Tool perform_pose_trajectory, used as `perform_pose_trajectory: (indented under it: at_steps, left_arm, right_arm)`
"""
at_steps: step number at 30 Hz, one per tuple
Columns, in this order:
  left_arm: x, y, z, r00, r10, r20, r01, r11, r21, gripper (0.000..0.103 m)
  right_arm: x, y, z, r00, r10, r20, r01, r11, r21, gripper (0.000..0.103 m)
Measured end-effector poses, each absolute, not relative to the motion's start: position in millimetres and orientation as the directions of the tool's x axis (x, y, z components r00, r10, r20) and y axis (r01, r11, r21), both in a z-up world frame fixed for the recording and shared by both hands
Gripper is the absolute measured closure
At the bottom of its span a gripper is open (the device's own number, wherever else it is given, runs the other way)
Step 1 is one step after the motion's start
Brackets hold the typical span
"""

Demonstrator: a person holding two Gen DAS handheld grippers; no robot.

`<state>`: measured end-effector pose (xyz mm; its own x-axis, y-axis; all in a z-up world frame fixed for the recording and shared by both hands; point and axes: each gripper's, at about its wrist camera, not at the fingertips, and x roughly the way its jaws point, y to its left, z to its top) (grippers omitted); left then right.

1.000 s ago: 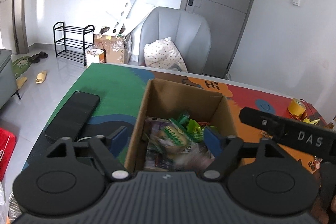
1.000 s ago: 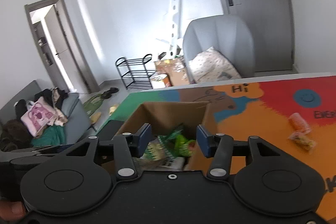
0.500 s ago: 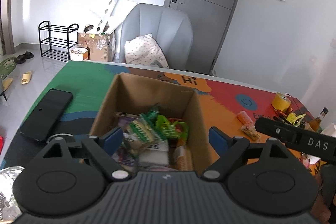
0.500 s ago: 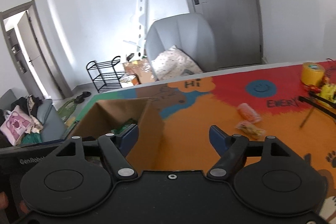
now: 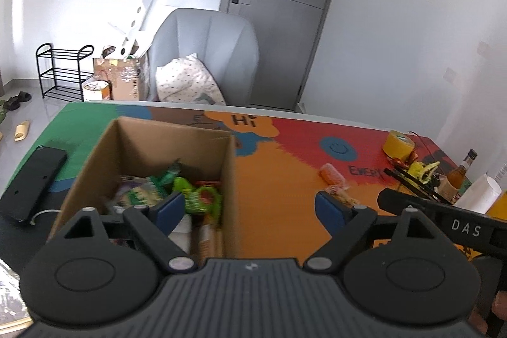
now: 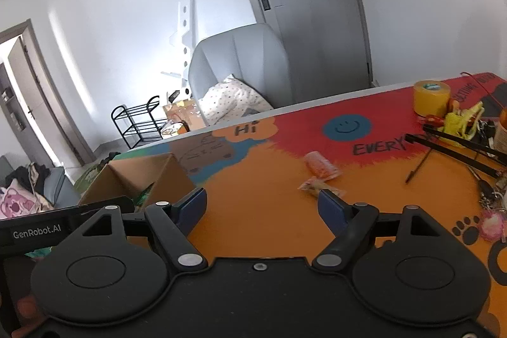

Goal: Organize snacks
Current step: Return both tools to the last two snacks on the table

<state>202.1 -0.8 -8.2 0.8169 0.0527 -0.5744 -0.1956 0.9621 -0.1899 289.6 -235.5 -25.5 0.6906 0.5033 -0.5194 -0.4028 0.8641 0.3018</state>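
An open cardboard box [image 5: 152,148] stands on the colourful mat and holds several snack packets [image 5: 193,198]. My left gripper [image 5: 250,209] hovers open over the box's right wall, with nothing between its fingers. The box [image 6: 142,176] sits at the left of the right wrist view. Two loose packets lie on the orange part of the mat: an orange one [image 6: 320,165] [image 5: 331,173] and a yellowish one [image 6: 315,187] [image 5: 340,194]. My right gripper [image 6: 263,208] points at the bare mat just short of them. Its jaws are opening and hold nothing.
A black phone [image 5: 31,179] lies left of the box. At the mat's right end are a yellow tape roll [image 6: 431,98], black rods [image 6: 459,146], keys, a bottle [image 5: 461,171] and a white roll [image 5: 481,194]. A grey armchair [image 5: 206,53] stands behind the table.
Both grippers have swung right, away from the box toward the loose packets. The right gripper's jaws have widened. The box has slid left in both views.
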Motion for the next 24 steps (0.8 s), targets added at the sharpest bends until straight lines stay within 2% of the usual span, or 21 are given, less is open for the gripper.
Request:
perform_pose_trajectory:
  at_steps: [15, 24]
  left_arm:
    - [249.4, -50.2, -28.2, 0.791, -0.004, -0.612, -0.129, 0.977, -0.172, 0.015]
    - [280.5, -66.0, -41.6, 0.780, -0.009, -0.625, -0.125, 0.977, -0.170, 0.015]
  right_arm:
    - [329.3, -283.2, -51.6, 0.700, 0.480, -0.530, -0.325, 0.874, 0.362, 0.025]
    - [354.6, -293.3, -66.6, 0.684, 0.490, -0.540, -0.311, 0.866, 0.392, 0.030]
